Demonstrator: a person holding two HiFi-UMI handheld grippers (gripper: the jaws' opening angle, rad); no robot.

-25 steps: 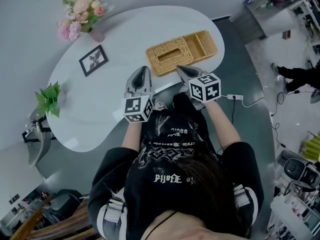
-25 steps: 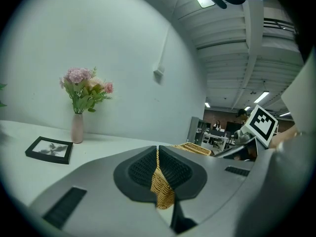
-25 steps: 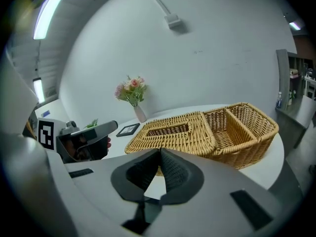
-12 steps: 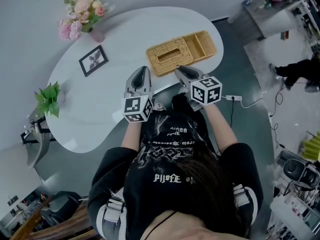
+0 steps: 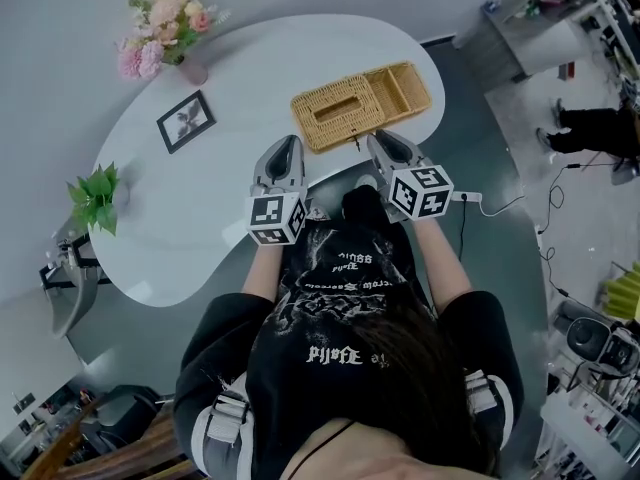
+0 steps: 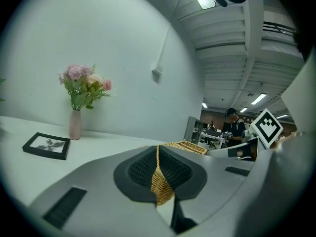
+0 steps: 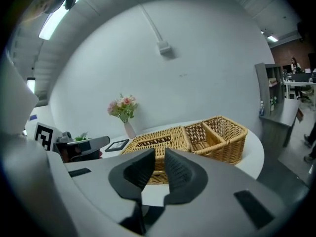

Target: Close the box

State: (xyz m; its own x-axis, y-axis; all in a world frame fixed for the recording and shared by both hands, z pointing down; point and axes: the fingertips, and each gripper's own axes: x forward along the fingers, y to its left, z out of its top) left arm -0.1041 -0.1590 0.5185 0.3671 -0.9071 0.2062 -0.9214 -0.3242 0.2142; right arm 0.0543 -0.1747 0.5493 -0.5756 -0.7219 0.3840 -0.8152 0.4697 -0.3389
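Observation:
A wicker box (image 5: pixel 360 106) lies on the white table (image 5: pixel 220 208); its slotted lid lies flat over the left section and two compartments on the right stand uncovered. The left gripper (image 5: pixel 284 148) hovers near the box's front left corner, tips together, and wicker (image 6: pixel 162 186) shows through the slit below them. Just off the box's front edge, the right gripper (image 5: pixel 383 140) is open; its jaws have just been opening and nothing is between them. Seen from the right gripper (image 7: pixel 159 157), the box (image 7: pixel 197 137) sits a short way ahead, apart from the fingers.
A vase of pink flowers (image 5: pixel 165 33), a black picture frame (image 5: pixel 186 120) and a small green plant (image 5: pixel 97 198) stand on the table's left side. A power strip with cable (image 5: pixel 467 196) lies on the floor at right. A person's legs (image 5: pixel 590 128) are far right.
The right gripper's jaws have gone from shut to open, and it has shifted right and a little back from the box's front edge. The left gripper and the box have not moved.

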